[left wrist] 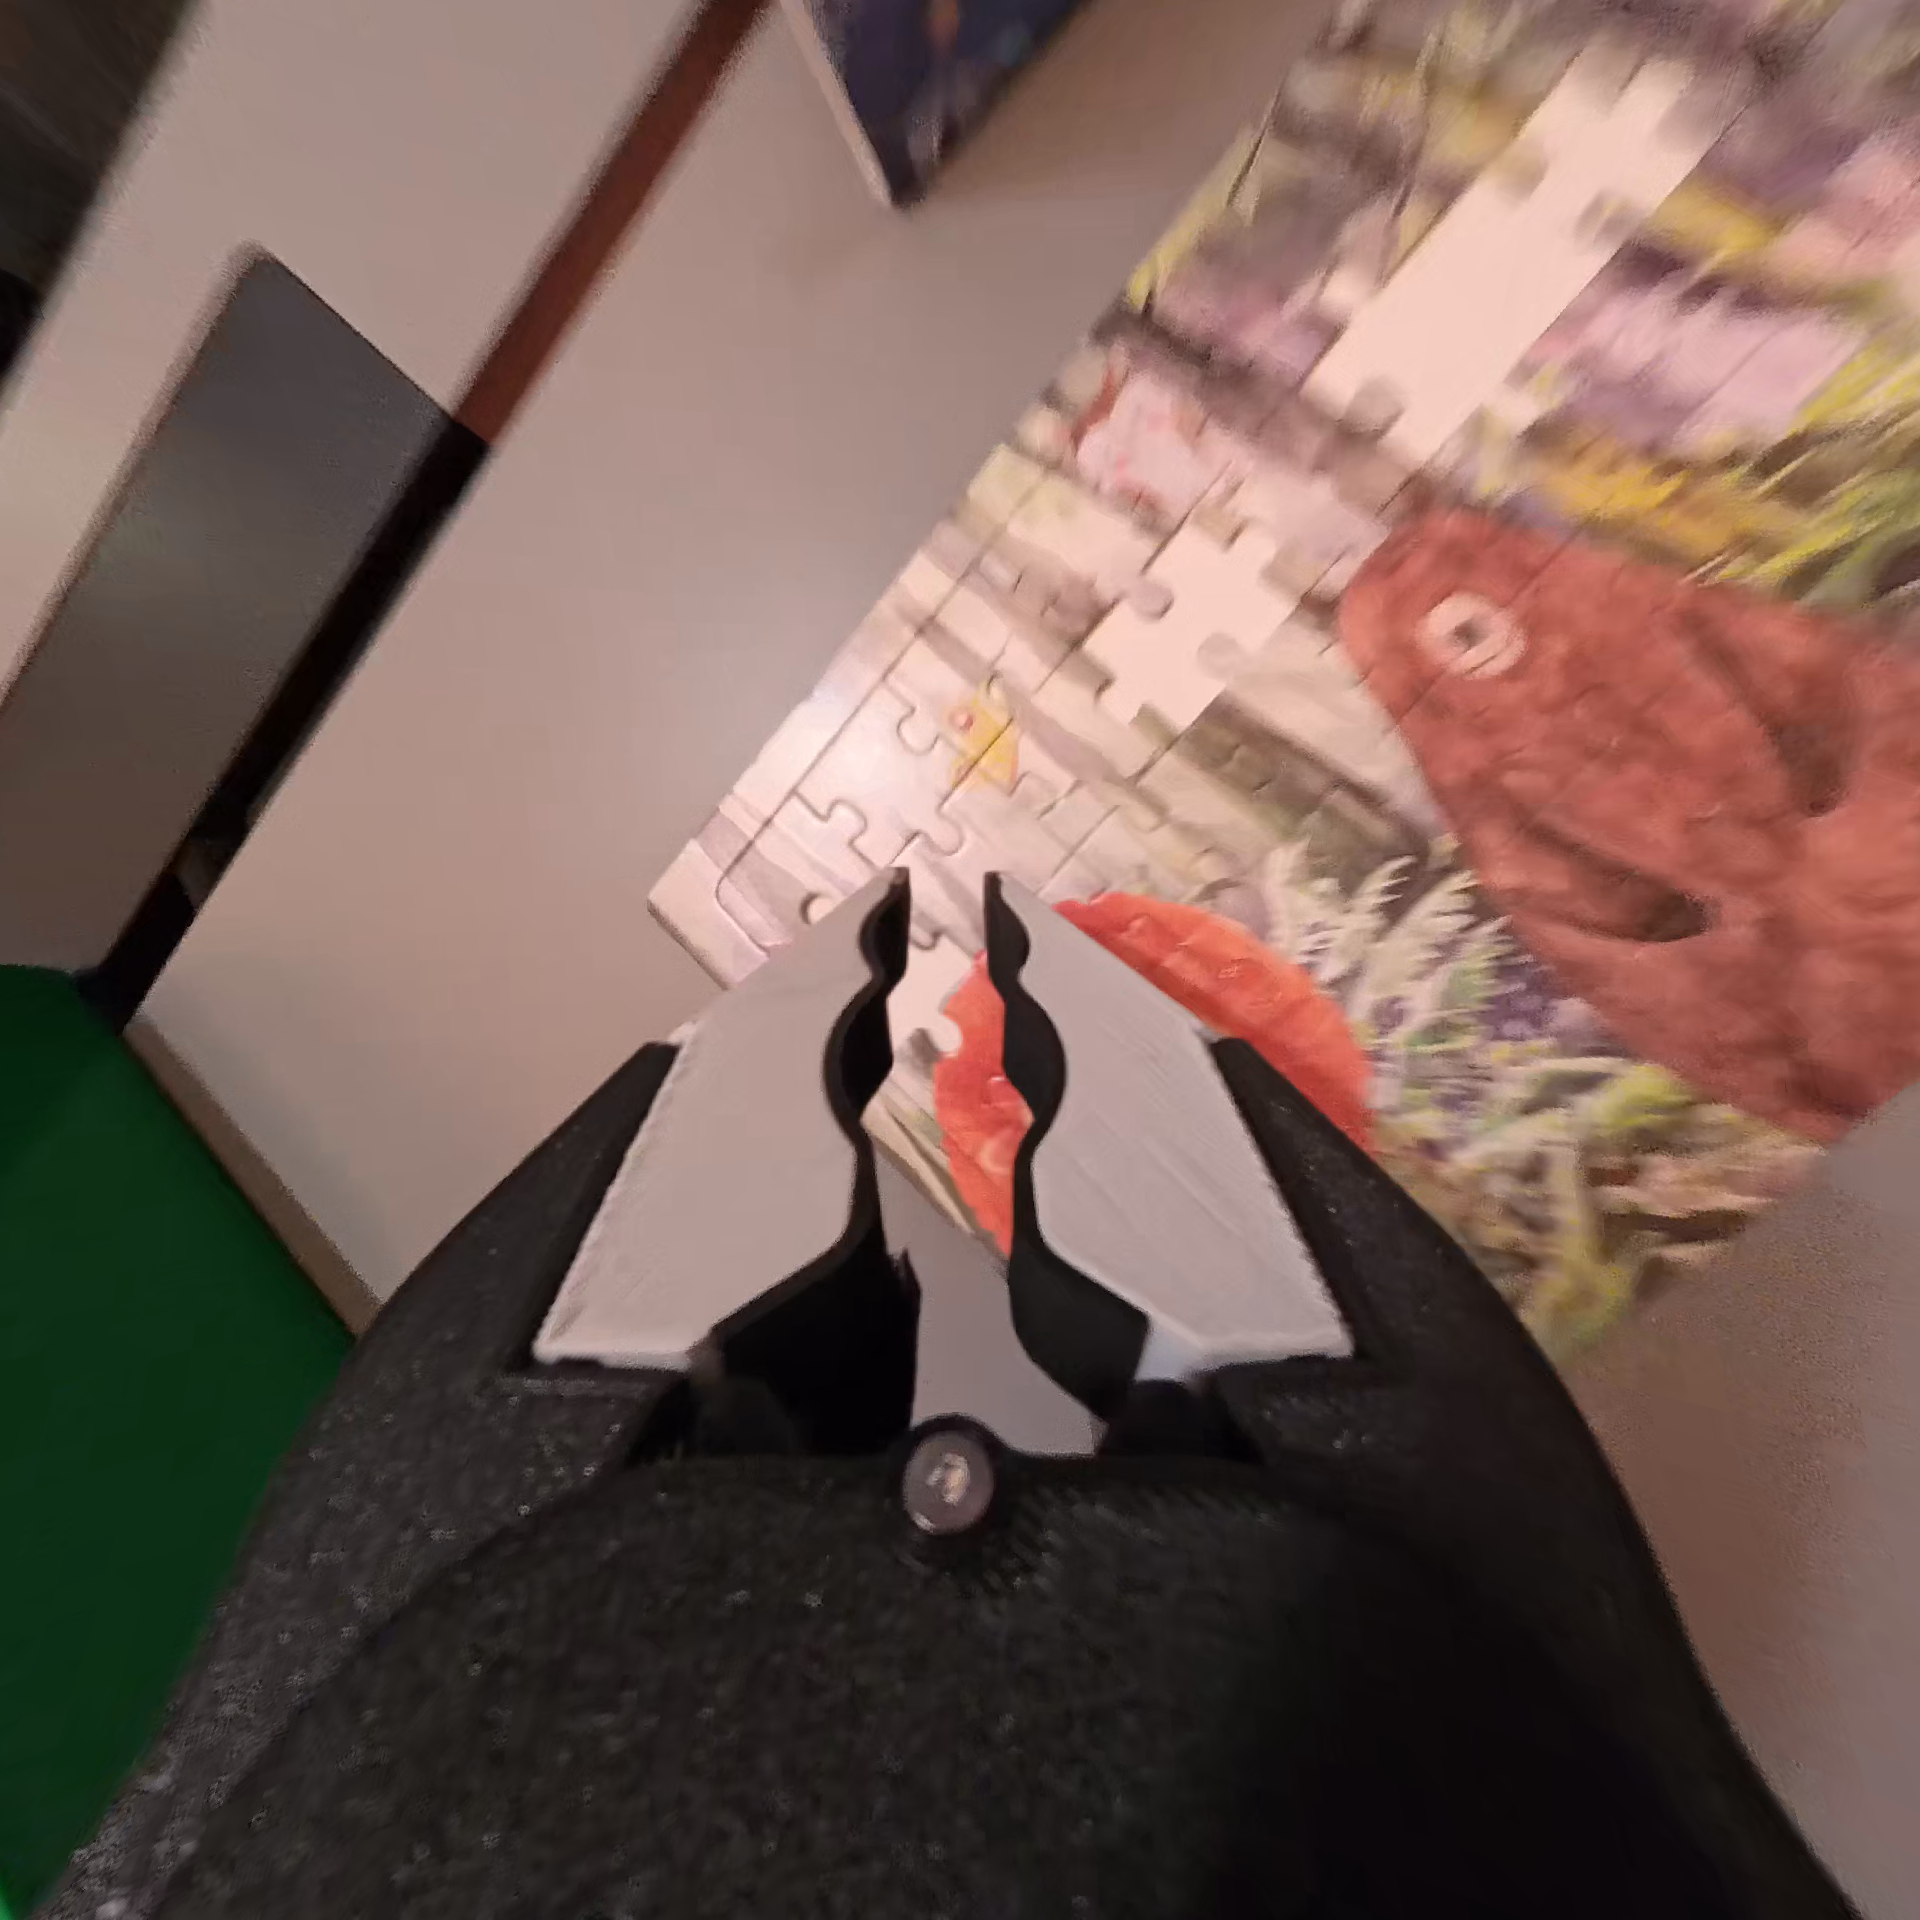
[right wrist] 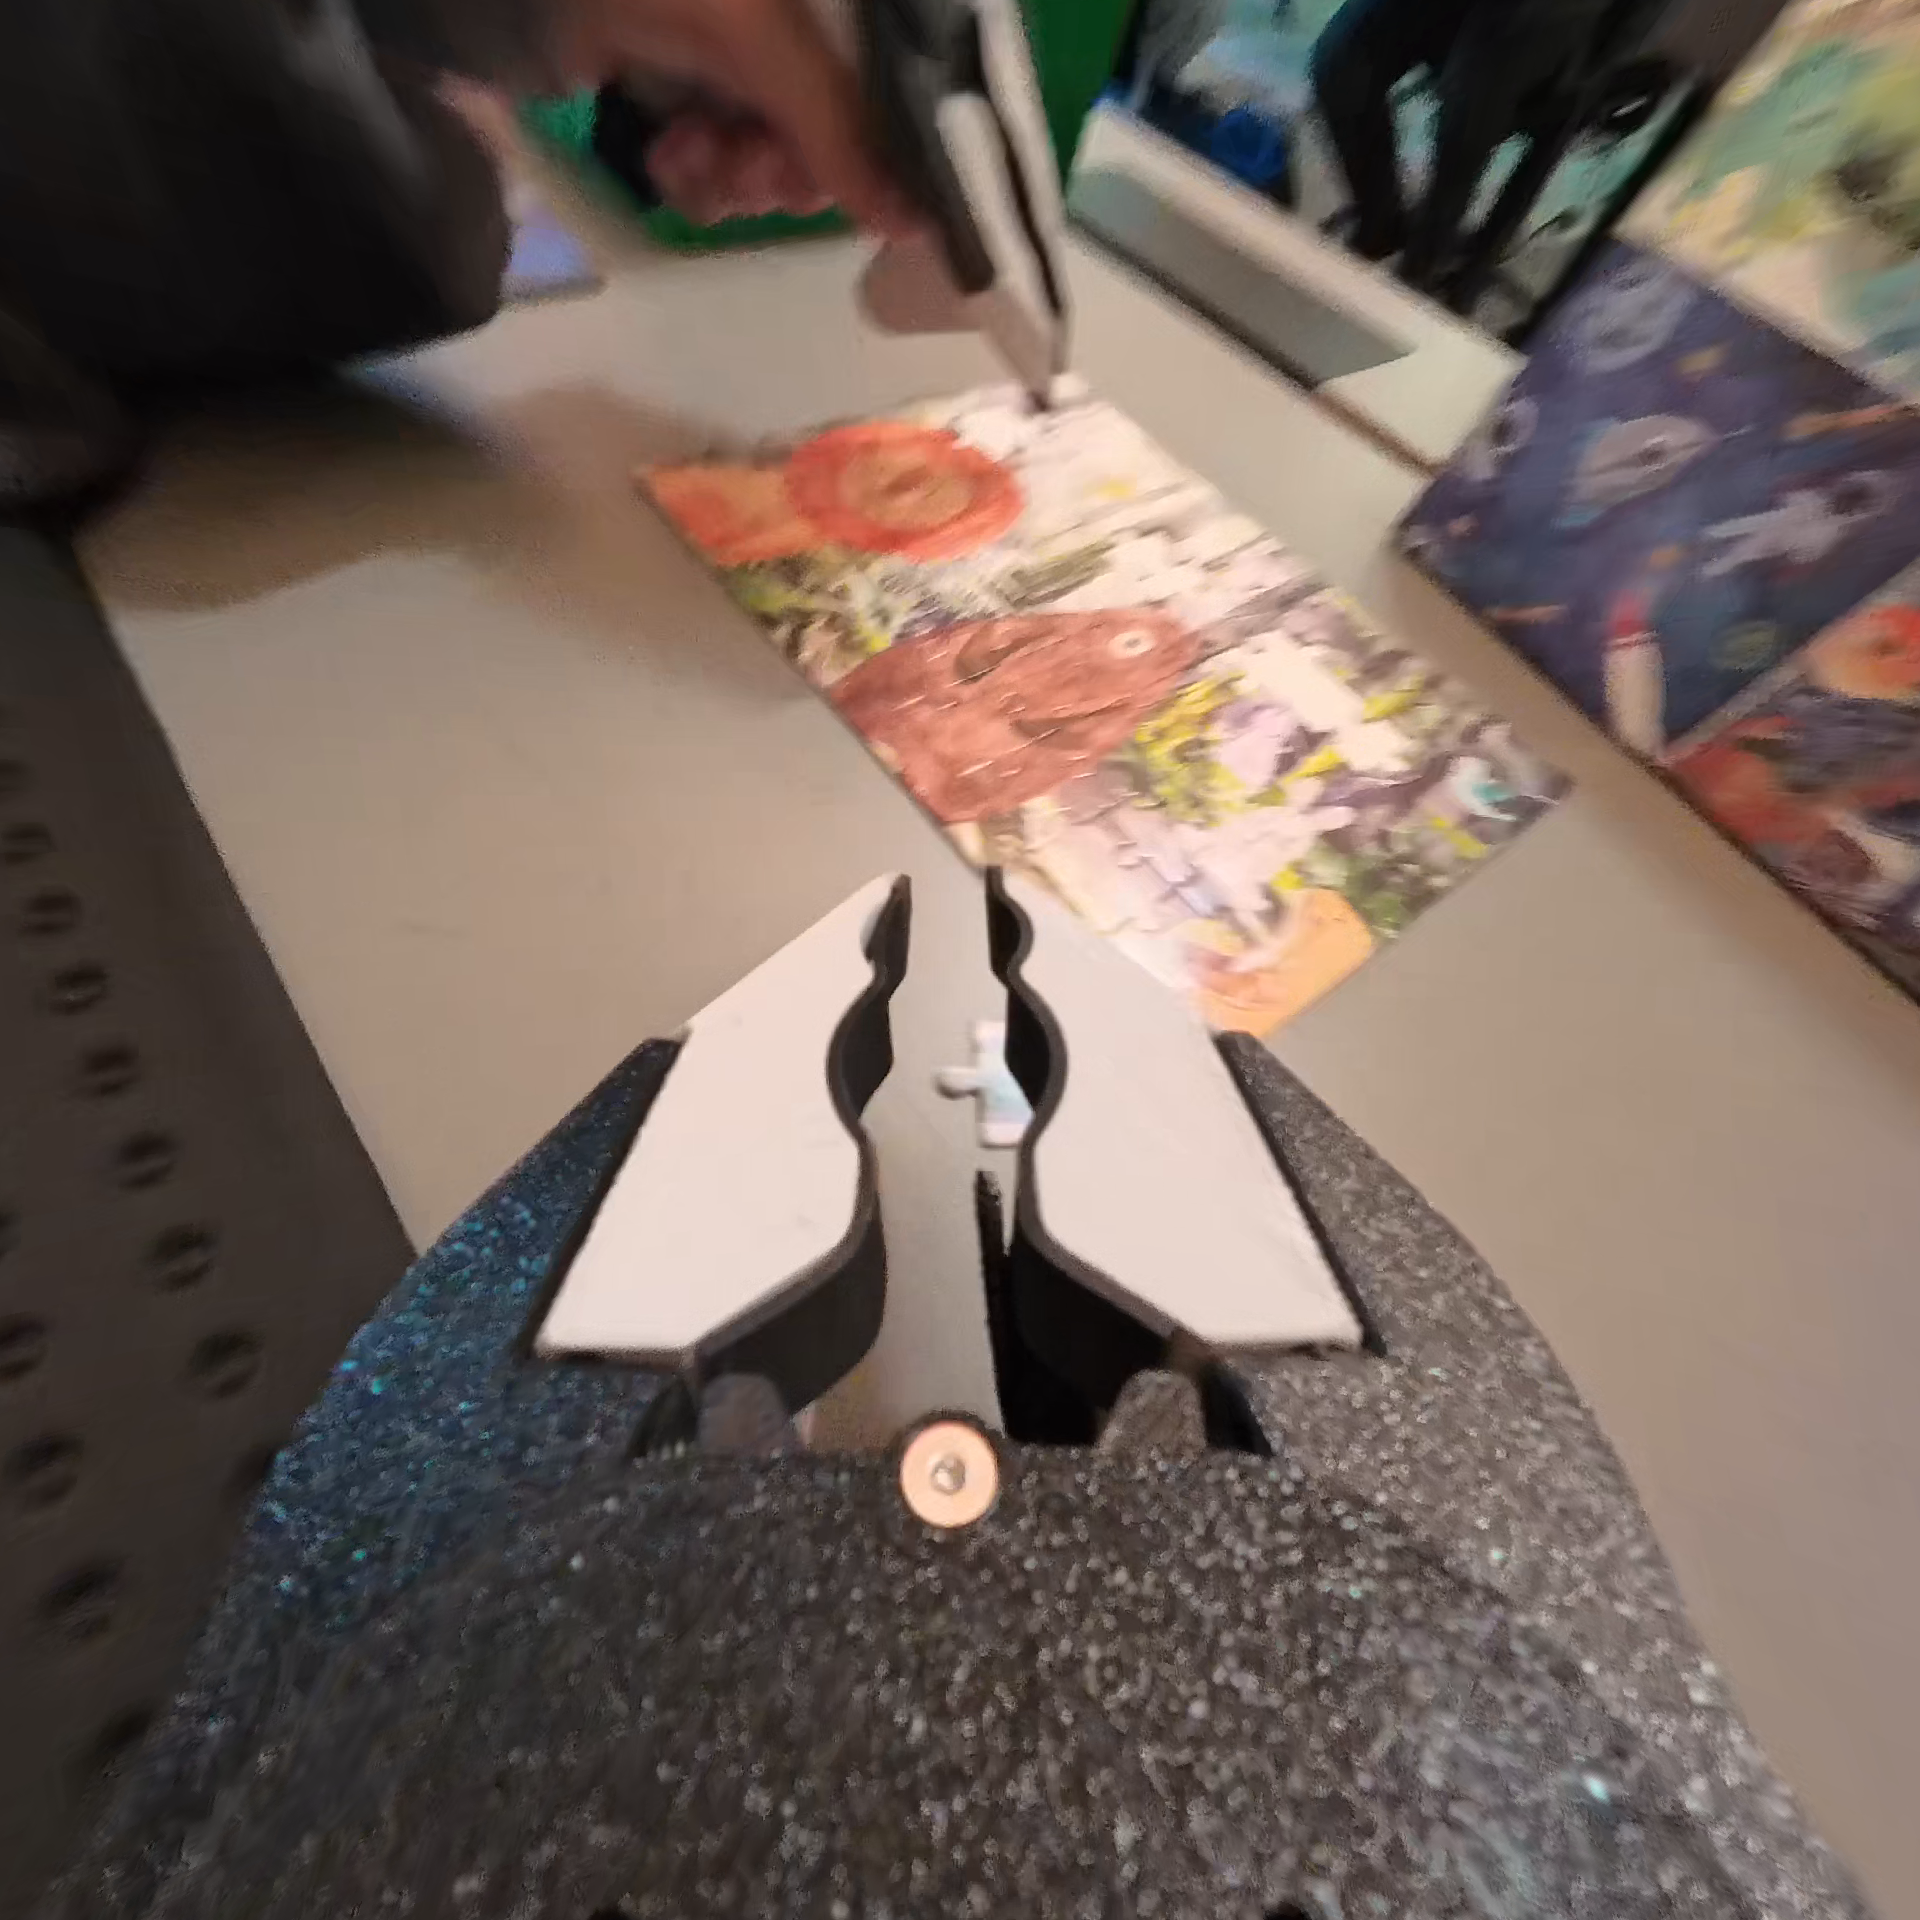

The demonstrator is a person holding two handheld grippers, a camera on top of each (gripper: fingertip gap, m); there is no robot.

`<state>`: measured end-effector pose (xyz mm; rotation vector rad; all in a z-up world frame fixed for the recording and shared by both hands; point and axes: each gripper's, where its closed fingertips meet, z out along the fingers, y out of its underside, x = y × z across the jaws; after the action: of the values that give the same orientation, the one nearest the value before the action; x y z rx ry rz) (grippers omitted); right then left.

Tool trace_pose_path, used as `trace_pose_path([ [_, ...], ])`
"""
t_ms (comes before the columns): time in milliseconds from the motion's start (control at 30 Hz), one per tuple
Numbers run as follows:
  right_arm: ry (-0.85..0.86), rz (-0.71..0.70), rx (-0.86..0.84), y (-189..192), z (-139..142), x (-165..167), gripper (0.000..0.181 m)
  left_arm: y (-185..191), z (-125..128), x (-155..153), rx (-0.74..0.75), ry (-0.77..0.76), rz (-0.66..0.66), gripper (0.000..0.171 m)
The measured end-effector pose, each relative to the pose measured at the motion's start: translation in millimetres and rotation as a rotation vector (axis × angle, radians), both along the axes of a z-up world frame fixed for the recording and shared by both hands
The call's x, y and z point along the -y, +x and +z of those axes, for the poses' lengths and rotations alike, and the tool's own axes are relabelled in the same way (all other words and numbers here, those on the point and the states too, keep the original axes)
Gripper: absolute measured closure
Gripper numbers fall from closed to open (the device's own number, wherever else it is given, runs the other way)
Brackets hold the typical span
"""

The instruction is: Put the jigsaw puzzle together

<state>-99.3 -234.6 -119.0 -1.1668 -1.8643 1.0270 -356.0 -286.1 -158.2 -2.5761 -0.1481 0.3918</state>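
Right wrist view, beige table (right wrist: pixel 520 831), jigsaw puzzle (right wrist: pixel 1091 707), both tools unclenched, empty.

We read this as an indoor tabletop work area, likely a lab or office room; which one we cannot tell. Evidence: a pale table (right wrist: pixel 436 790) with a dark wood edge strip (left wrist: pixel 613 223), a green bin (left wrist: pixel 114 1299) beside it, picture boxes (right wrist: pixel 1704 582) at one side, and a jigsaw puzzle (right wrist: pixel 1101 727) lying flat.

Loose piece (right wrist: pixel 982 1075) on table (right wrist: pixel 520 831) before puzzle (right wrist: pixel 1091 707).
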Motion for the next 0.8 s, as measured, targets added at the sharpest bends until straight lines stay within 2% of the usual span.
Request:
trace_pose_path([
  [67, 0.000, -0.111, -0.006, 15, 12, -39, 0.167, 27, 33, -1, 0.044, 0.136, 0.016, 0.158],
  [133, 0.047, -0.226, 0.081, 42, 4, -89, 0.165, 78, 55, 3, 0.201, 0.246, -0.012, 0.157],
  [200, 0.070, -0.316, 0.167, 74, -6, -131, 0.160, 128, 59, 17, 0.289, 0.257, -0.106, 0.151],
  [267, 0.032, -0.360, 0.228, 100, -13, -152, 0.158, 155, 52, 32, 0.224, 0.256, -0.152, 0.150],
  [333, -0.046, -0.353, 0.274, 110, -20, -151, 0.155, 186, 37, 37, 0.222, 0.266, -0.171, 0.150],
  [367, -0.070, -0.346, 0.283, 107, -22, -145, 0.154, 206, 28, 31, 0.260, 0.272, -0.173, 0.145],
  [433, -0.068, -0.301, 0.260, 90, -20, -126, 0.153, 244, 15, 7, 0.348, 0.305, -0.154, 0.130],
  [500, -0.052, -0.271, 0.176, 64, -11, -108, 0.159, 268, 4, -24, 0.404, 0.313, -0.103, 0.129],
  [633, -0.097, -0.286, 0.056, 37, 3, -94, 0.161, 274, -2, -69, 0.366, 0.321, -0.055, 0.130],
  [733, -0.039, -0.305, 0.010, 40, 3, -101, 0.162, 262, -14, -78, 0.298, 0.265, 0.007, 0.129],
  [800, -0.063, -0.295, -0.006, 43, 5, -101, 0.162, 265, -22, -83, 0.303, 0.241, 0.015, 0.129],
])
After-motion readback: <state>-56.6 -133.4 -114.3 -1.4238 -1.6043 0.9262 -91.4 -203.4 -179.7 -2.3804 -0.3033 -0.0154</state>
